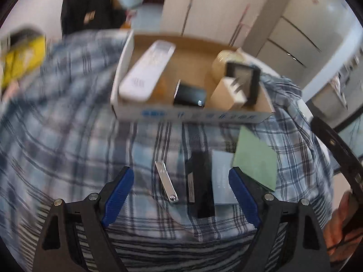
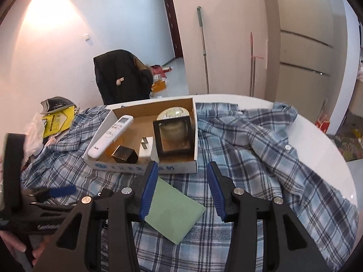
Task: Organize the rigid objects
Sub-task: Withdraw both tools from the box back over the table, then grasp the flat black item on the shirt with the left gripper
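My left gripper [image 1: 181, 170] hangs open over the plaid cloth. Between its blue fingers lie a silver nail clipper [image 1: 166, 183], a black bar [image 1: 199, 185] and a pale card [image 1: 223, 176]. A green card [image 1: 256, 158] rests partly on the pale card. My right gripper [image 2: 183, 166] stands partly open above that green card [image 2: 172, 210], with nothing pressed between its pads. Beyond is a cardboard box [image 2: 145, 167] holding a white remote [image 2: 111, 133], a black cube [image 2: 124, 154], a white plug [image 2: 147, 149], a black frame [image 2: 174, 136] and a round tin [image 2: 173, 113].
A plaid shirt [image 2: 261, 140] covers much of the white round table [image 2: 317, 140]. A yellow packet [image 2: 59, 120] lies at the table's left. A black jacket [image 2: 122, 77] hangs behind it. A hand [image 1: 340, 222] holds the right gripper's handle.
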The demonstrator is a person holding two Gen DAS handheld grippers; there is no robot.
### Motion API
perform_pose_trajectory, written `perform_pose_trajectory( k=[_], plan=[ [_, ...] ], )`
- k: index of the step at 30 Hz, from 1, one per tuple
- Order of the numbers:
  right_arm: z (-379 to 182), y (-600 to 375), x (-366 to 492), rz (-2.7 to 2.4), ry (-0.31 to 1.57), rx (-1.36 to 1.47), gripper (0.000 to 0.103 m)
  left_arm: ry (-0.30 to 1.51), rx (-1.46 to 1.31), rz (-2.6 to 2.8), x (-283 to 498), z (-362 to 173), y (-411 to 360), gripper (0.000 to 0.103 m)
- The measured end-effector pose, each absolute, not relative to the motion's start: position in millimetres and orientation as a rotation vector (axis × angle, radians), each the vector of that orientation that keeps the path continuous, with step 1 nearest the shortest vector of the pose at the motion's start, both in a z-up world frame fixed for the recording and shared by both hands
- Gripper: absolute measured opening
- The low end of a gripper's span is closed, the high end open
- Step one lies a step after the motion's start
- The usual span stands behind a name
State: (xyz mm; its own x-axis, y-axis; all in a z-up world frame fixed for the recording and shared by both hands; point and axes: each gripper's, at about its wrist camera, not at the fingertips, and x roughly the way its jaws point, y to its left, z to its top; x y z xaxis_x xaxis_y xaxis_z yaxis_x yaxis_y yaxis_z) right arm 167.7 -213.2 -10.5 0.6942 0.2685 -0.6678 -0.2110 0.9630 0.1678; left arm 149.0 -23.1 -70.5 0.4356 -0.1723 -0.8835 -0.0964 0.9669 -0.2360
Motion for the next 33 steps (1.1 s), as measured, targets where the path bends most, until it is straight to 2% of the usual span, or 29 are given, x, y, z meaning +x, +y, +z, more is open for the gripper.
perform_pose_trajectory(
  k=[3,10,11,12,14,15,16,18,30,33],
  plan=[
    [-10,-217,167,0.261,0.748,0.083,0.044,1.157,-0.332,-0.026,151,-83,-17,0.087],
    [-12,-219,165,0.258,0.744,0.076,0.044,1.139,-0.247,-0.035,152,-77,-28,0.087],
    [-12,-218,164,0.258,0.745,0.073,0.044,1.137,-0.247,-0.040,154,-77,-27,0.083],
    [-13,-218,164,0.259,0.744,0.070,0.044,1.139,-0.237,-0.042,155,-76,-29,0.069],
    [-13,-218,164,0.259,0.743,0.064,0.044,1.156,-0.204,-0.055,158,-77,-35,0.050],
    [-13,-218,164,0.258,0.743,0.063,0.044,1.164,-0.196,-0.066,159,-79,-38,0.042],
    [-13,-218,164,0.257,0.741,0.063,0.044,1.172,-0.190,-0.074,159,-80,-40,0.039],
    [-13,-220,164,0.255,0.741,0.064,0.044,1.189,-0.193,-0.091,160,-83,-44,0.020],
    [-14,-223,165,0.246,0.743,0.069,0.044,1.126,-0.005,-0.081,154,-74,-58,0.019],
    [-14,-223,165,0.248,0.744,0.067,0.044,1.157,-0.051,-0.092,159,-77,-49,0.019]
  ],
)
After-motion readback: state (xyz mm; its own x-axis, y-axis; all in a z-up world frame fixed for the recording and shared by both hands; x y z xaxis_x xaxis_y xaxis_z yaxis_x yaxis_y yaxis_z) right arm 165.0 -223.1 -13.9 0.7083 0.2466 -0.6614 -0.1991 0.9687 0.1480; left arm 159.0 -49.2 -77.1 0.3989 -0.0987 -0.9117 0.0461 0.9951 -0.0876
